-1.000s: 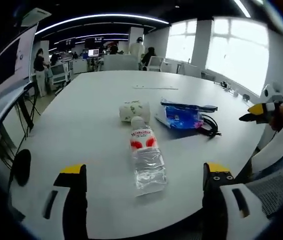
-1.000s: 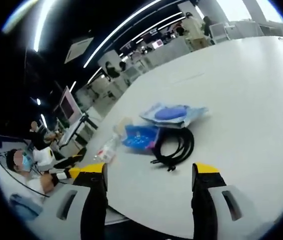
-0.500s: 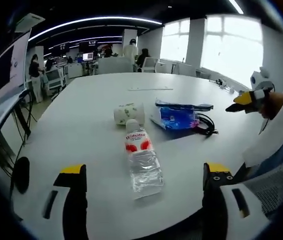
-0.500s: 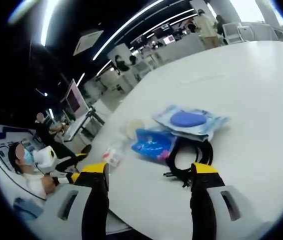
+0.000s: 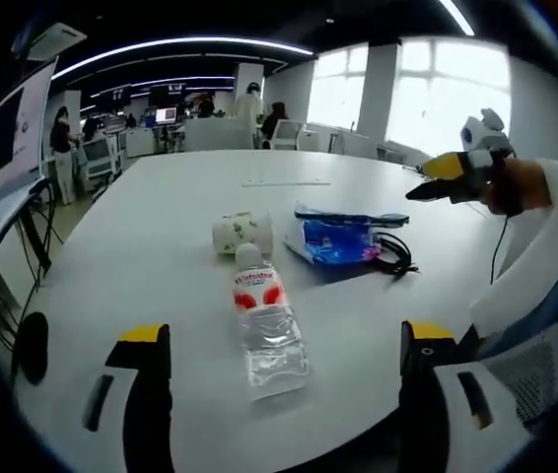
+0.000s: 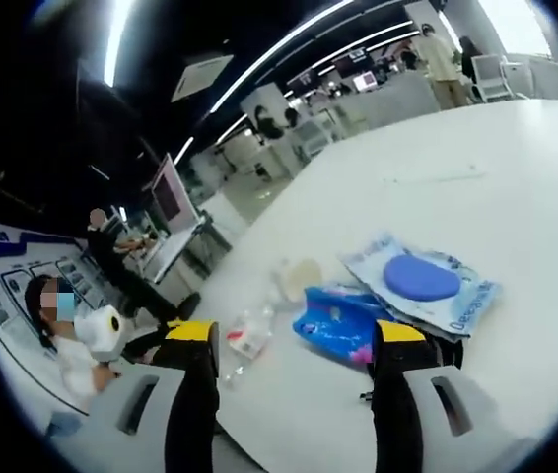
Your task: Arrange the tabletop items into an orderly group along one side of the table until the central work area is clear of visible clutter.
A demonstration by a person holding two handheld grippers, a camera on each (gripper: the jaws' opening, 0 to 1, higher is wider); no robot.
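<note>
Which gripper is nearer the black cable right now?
Right. The right gripper hangs above and just beyond the black cable, which lies close ahead of its jaws in its own view. The left gripper sits back at the table's near edge.

A large open-plan office surrounds the broad white oval table [image 5: 161, 236]. Tall bright windows [image 5: 435, 94] line the far wall, with white pillars [image 5: 371, 91] between them. Long curved strip lights [image 5: 151, 47] run across the dark ceiling. Desks with glowing monitors [image 5: 166, 114] stand far off, several people among them. A large dark screen [image 5: 8, 133] stands at the table's side.
</note>
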